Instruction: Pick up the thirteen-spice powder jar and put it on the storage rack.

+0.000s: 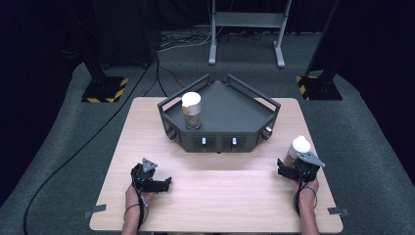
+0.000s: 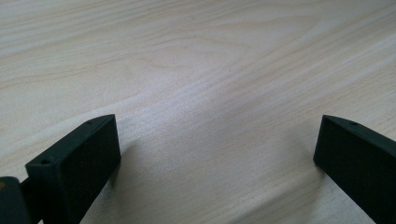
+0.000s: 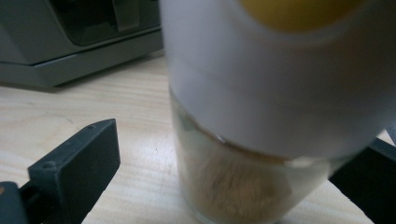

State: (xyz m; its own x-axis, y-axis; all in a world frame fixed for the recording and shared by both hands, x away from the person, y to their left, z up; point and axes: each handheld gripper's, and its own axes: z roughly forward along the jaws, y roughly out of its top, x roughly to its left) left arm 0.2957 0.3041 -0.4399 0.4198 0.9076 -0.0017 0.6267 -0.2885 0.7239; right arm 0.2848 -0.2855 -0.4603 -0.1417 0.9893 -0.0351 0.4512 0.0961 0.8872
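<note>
The wooden table [image 1: 220,186] carries a dark angular tray [image 1: 230,105] at its far middle, and in the tray's left part one jar with white lid [image 1: 191,110] stands upright. A second jar [image 1: 298,150], the one in work, stands upright on the table near the right edge, apart from the tray, directly in front of the right gripper [image 1: 292,169]. In the right gripper view this second jar [image 3: 261,140] sits between the two black jaws, which stand wide; the left jaw is clearly apart from the glass, the right jaw is very close but I cannot tell if it touches, so the gripper is spread, not yet closed on it. The left gripper [image 1: 156,183] rests low over bare table at the front left, w/ its jaws spread wide also and nothing between them [image 2: 217,154]. About handling, as a judgement: the body looks like clear glass w/ brownish granular filling, approx. half full or more, so probably medium heavy, stiff, smooth and slippery, and breakable if dropped. The white lid [image 3: 280,74] is wider than the glass and looks like plastic, maybe it can come loose. Better to take hold on the glass body just under the lid, so the lid's rim stops it from sliding down, and squeeze firm but not hard.
</note>
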